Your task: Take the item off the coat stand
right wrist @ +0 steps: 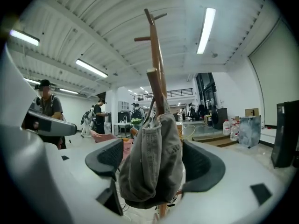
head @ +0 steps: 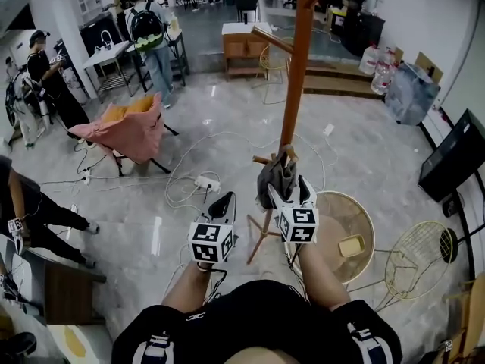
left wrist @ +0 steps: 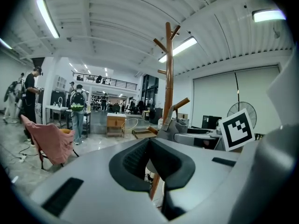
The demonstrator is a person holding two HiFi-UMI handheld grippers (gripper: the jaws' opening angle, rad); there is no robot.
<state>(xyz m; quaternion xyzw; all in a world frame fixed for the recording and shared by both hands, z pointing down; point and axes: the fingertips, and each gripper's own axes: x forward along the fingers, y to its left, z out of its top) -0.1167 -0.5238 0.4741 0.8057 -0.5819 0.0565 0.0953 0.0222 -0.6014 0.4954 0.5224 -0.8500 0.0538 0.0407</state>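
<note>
A grey fabric cap [right wrist: 154, 162] hangs by its strap from a low peg of the wooden coat stand [head: 299, 67]. My right gripper [right wrist: 156, 167] is open around it: the black pads [right wrist: 106, 157] stand on either side of the cap with a gap showing on both sides. In the head view the cap [head: 274, 174] hangs against the pole just ahead of my right gripper [head: 286, 192]. My left gripper [head: 221, 205] hovers to the left of the stand's legs, shut and holding nothing. In its own view the left gripper [left wrist: 149, 160] points past the coat stand [left wrist: 168, 64].
A round wicker seat [head: 364, 218] with a yellow block [head: 351, 246] sits right of the stand's base, a wire chair [head: 413, 260] beyond it. Cables and a power strip [head: 206, 182] lie on the floor. A pink-draped chair [head: 129, 131] and several people are at left.
</note>
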